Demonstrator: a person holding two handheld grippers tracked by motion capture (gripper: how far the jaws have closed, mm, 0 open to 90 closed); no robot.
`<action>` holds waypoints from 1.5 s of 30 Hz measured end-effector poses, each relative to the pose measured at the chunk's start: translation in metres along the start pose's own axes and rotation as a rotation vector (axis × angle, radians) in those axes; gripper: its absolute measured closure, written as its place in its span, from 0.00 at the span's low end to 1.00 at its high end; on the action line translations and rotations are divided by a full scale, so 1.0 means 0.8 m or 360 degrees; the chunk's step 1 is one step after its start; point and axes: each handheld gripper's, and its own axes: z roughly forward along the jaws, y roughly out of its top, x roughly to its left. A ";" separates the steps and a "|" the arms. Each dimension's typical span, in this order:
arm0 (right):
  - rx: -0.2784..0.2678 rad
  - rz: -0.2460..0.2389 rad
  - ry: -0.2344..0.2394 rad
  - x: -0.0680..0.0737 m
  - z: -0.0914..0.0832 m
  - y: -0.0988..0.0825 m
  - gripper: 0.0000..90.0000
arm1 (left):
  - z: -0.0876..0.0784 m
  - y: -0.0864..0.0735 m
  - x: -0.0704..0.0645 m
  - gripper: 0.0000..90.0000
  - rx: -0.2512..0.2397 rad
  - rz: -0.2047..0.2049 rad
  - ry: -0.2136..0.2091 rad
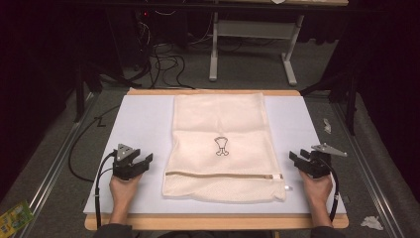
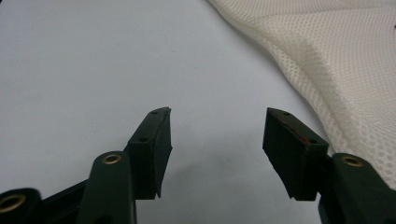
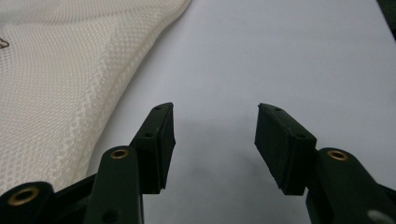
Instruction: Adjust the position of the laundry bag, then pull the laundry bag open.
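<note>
Resting on the white table, I am holding my left gripper and right gripper wide open and empty, flanking the cream mesh bag lying flat between them, zipper nearest me.

1. A cream mesh laundry bag is laid flat along the middle of the tabletop.
2. A small dark emblem is printed at its centre.
3. Its zipper is drawn shut across the near end.
</note>
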 end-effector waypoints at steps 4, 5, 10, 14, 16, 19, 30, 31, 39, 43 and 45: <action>0.0020 -0.0016 0.0006 0.001 0.001 0.001 0.54 | -0.001 0.002 -0.002 0.46 -0.0022 -0.0035 -0.0017; 0.0020 -0.0007 0.0008 0.001 0.001 0.001 0.55 | -0.001 0.003 -0.002 0.47 -0.0024 -0.0043 -0.0016; 0.0007 -0.0004 0.0019 0.000 0.000 0.001 0.57 | 0.000 0.005 -0.008 0.51 -0.0039 -0.0031 -0.0013; 0.0004 -0.0005 0.0047 -0.002 0.000 0.001 0.59 | -0.006 0.011 -0.017 0.53 -0.0067 0.0003 -0.0028; -0.0001 -0.0008 0.0053 -0.002 -0.001 0.002 0.59 | -0.006 0.013 -0.019 0.52 -0.0071 0.0010 -0.0035; -0.0037 -0.0024 0.0057 -0.001 -0.005 0.001 0.60 | -0.007 0.021 -0.032 0.51 -0.0102 0.0025 -0.0084; -0.0103 -0.0042 0.0127 0.005 -0.020 0.005 0.64 | -0.012 0.036 -0.043 0.46 -0.0060 0.0064 -0.0138; -0.0100 -0.0049 0.0133 0.005 -0.020 0.005 0.64 | -0.011 0.035 -0.044 0.45 -0.0037 0.0071 -0.0142; -0.0086 -0.0080 0.0167 0.013 -0.025 0.004 0.63 | -0.005 0.037 -0.054 0.45 0.0003 0.0104 -0.0169; -0.0072 -0.0097 0.0178 0.017 -0.031 0.002 0.62 | -0.007 0.042 -0.063 0.46 -0.0015 0.0109 -0.0202; -0.0076 -0.0106 0.0181 0.018 -0.035 0.002 0.61 | -0.008 0.045 -0.069 0.46 -0.0009 0.0126 -0.0207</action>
